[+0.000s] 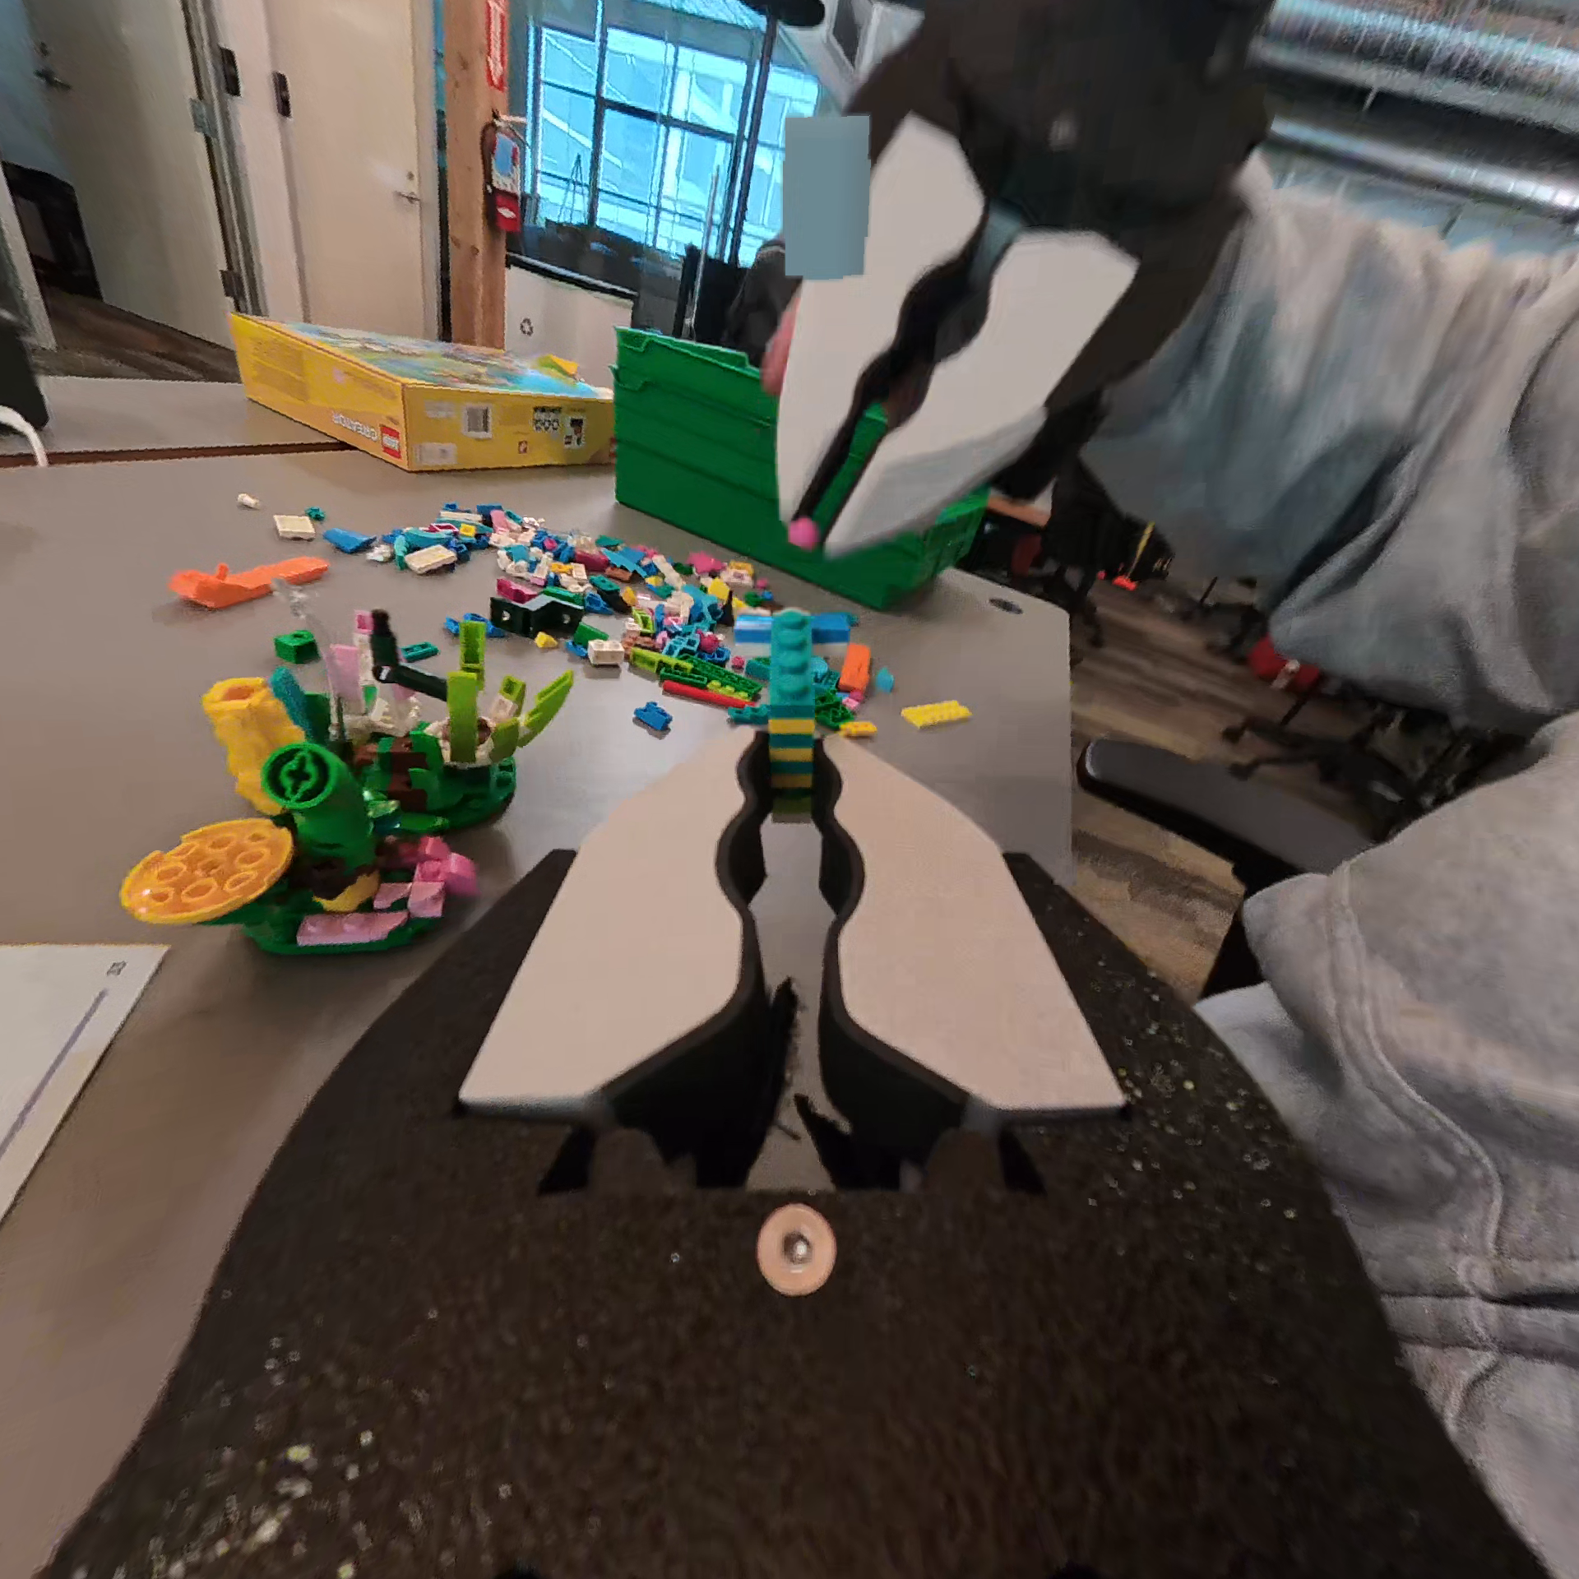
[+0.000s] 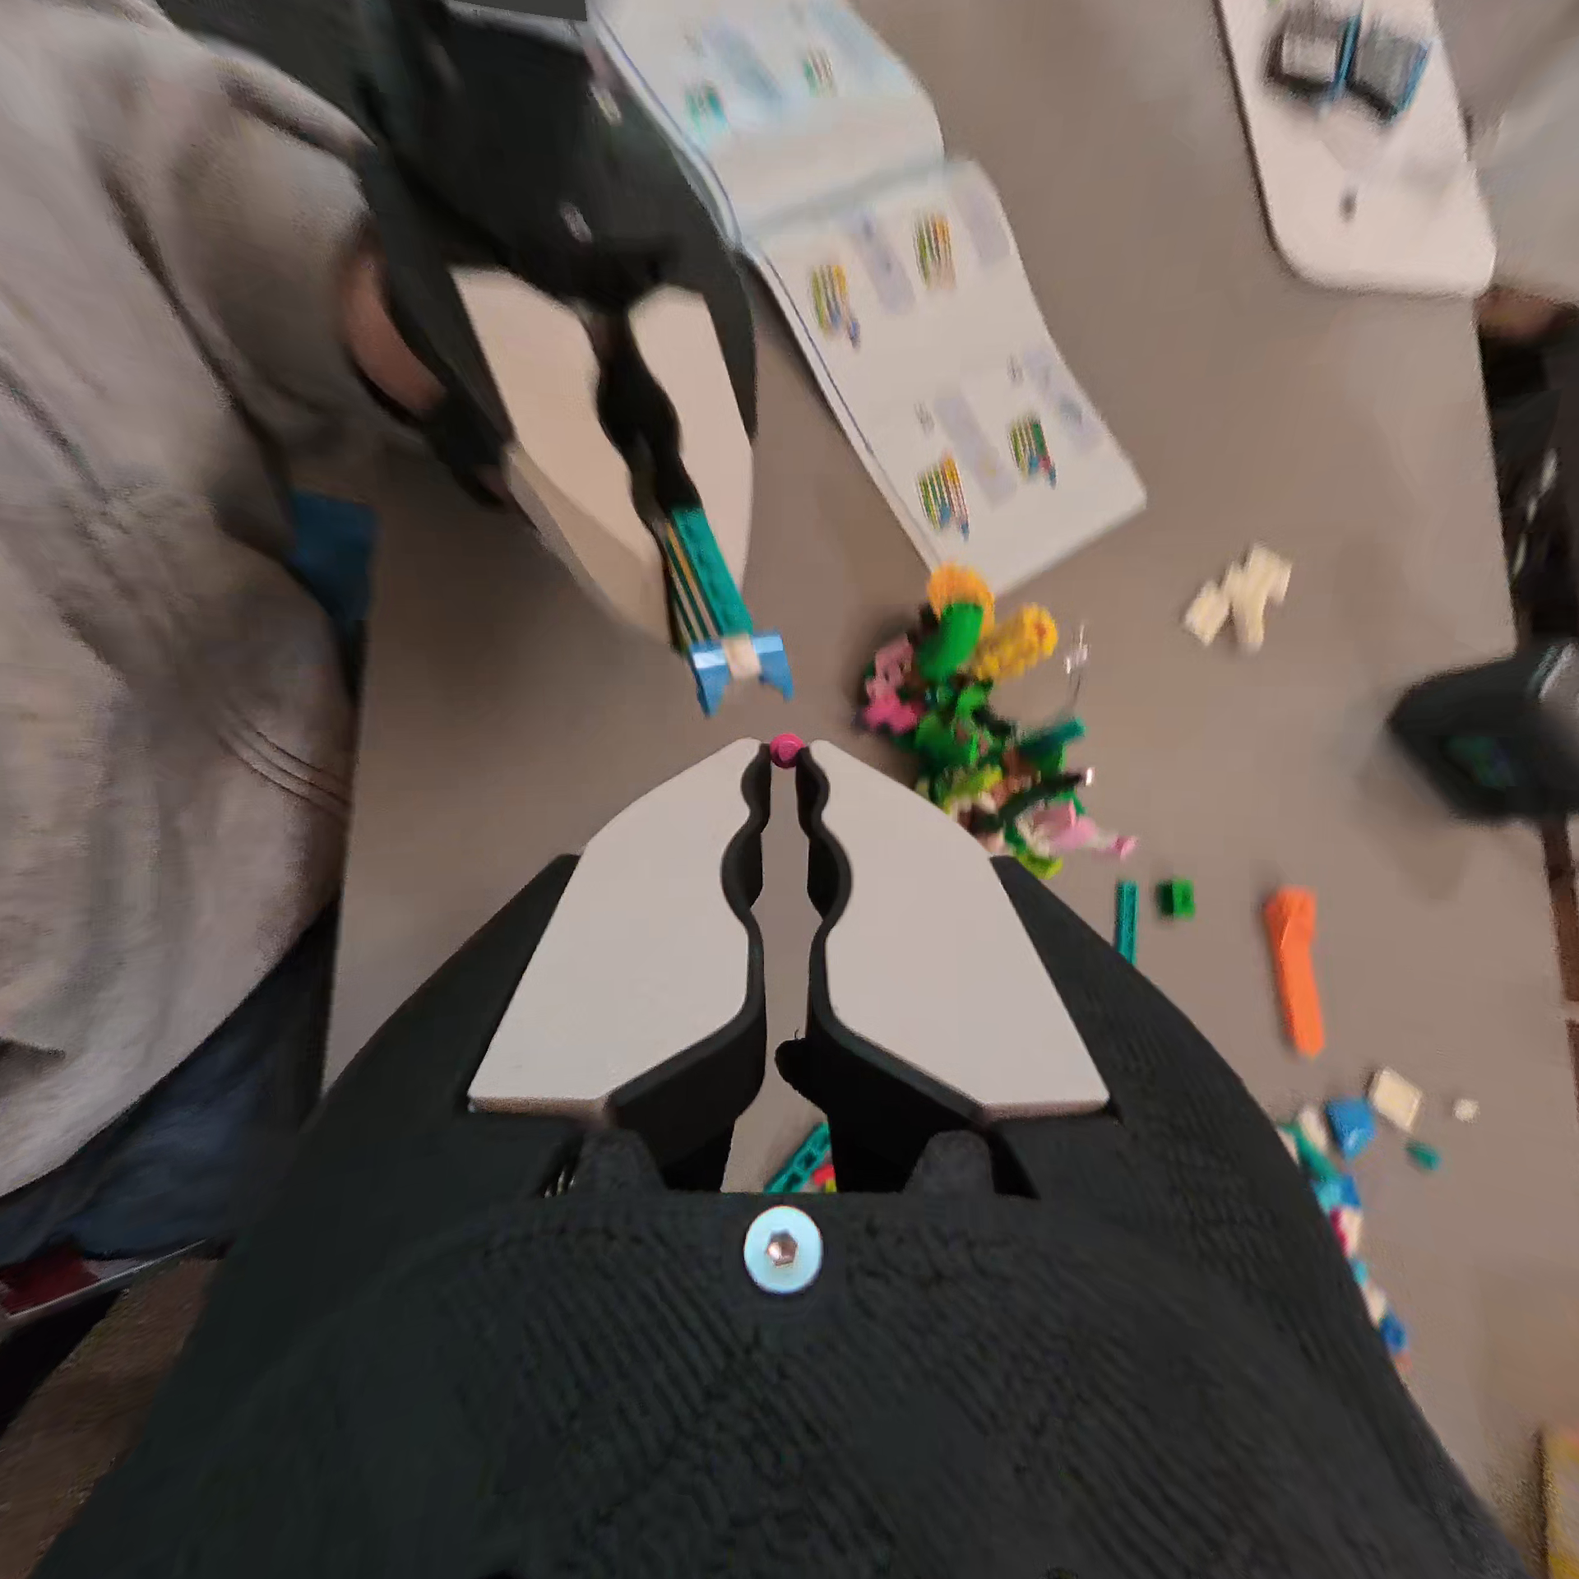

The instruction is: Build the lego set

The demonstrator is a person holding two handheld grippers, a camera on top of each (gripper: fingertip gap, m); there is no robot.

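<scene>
Between the left gripper's [image 1: 790, 752] fingertips sits a striped teal-and-yellow brick stack [image 1: 790, 683], clamped at its lower end and poking out past the tips, with a blue-and-white piece [image 2: 742, 662] at its far end. Up above it, the right gripper [image 2: 784, 756] pinches a tiny pink round stud [image 2: 784, 749] right at its tips. Off to the left of the left gripper there's a green plant-like brick build [image 1: 342, 795], and beyond it a pile of loose bricks [image 1: 598, 589] on the grey table [image 1: 128, 726], plus a green bin [image 1: 692, 444].

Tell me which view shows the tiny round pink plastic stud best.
Right wrist view: the tiny round pink plastic stud sits centred, pinched at the right claw tips. Left wrist view shows it farther off and blurred.
</scene>
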